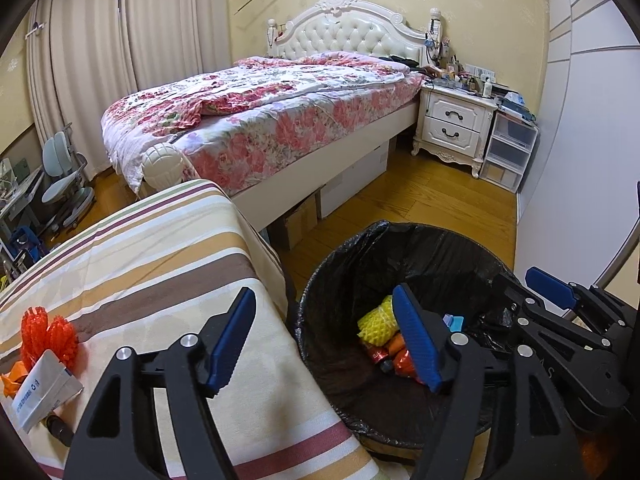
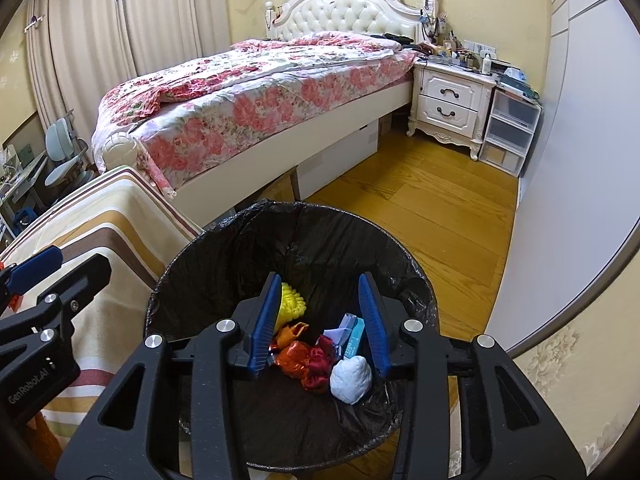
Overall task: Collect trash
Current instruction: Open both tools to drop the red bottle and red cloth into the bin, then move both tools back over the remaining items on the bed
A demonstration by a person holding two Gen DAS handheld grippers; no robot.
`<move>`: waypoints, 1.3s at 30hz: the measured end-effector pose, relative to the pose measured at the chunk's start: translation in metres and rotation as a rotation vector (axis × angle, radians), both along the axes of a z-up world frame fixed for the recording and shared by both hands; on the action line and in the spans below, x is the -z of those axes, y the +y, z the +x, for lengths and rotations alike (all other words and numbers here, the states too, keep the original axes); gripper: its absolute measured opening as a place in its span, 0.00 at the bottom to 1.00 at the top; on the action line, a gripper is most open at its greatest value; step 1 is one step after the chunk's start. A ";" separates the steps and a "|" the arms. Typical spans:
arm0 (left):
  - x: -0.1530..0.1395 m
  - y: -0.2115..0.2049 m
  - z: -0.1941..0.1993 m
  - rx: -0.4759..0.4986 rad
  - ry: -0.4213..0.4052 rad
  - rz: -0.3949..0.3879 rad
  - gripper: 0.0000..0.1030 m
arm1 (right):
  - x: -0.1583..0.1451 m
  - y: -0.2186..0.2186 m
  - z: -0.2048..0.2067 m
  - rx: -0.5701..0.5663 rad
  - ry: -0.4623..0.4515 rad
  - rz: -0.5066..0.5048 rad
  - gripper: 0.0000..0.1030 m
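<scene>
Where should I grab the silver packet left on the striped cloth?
Grip the silver packet by its raised far edge, coming from above with the left hand-held gripper, which is open and empty. The packet is flat and leans tilted on the orange mesh, so that edge stands clear of the striped cloth.

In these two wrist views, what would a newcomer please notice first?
The black-lined trash bin on the wood floor, holding a yellow foam net, red wrappers and a white wad. Behind it, the floral bed; left, orange nets on the striped cloth.
</scene>
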State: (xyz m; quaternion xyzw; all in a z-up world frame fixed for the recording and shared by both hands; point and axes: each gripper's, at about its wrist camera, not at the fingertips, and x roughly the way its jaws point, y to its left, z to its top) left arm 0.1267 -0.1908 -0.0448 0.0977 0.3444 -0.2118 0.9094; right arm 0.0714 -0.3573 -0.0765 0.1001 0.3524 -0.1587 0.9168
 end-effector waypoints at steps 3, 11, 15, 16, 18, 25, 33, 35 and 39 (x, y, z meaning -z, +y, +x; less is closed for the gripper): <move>-0.004 0.011 -0.003 -0.021 0.001 -0.008 0.73 | -0.004 0.004 -0.003 -0.002 -0.003 -0.005 0.45; -0.013 0.061 -0.025 -0.109 -0.002 -0.018 0.76 | -0.012 0.039 -0.014 -0.069 0.001 0.004 0.52; -0.011 0.098 -0.038 -0.177 0.015 -0.018 0.78 | -0.015 0.067 -0.018 -0.131 0.002 0.016 0.56; -0.011 0.106 -0.041 -0.193 0.018 -0.016 0.78 | -0.016 0.073 -0.019 -0.147 0.002 0.019 0.56; -0.007 0.123 -0.044 -0.233 0.031 -0.004 0.78 | -0.016 0.093 -0.019 -0.191 0.005 0.014 0.57; 0.004 0.171 -0.045 -0.384 0.046 0.023 0.79 | -0.016 0.150 -0.016 -0.309 0.024 0.008 0.58; 0.012 0.196 -0.031 -0.445 0.091 0.024 0.79 | -0.015 0.186 -0.014 -0.379 0.039 -0.011 0.62; 0.015 0.199 -0.023 -0.464 0.117 0.024 0.79 | -0.015 0.189 -0.014 -0.385 0.044 -0.012 0.62; 0.023 0.210 -0.016 -0.492 0.195 -0.001 0.79 | -0.015 0.192 -0.014 -0.390 0.046 -0.007 0.62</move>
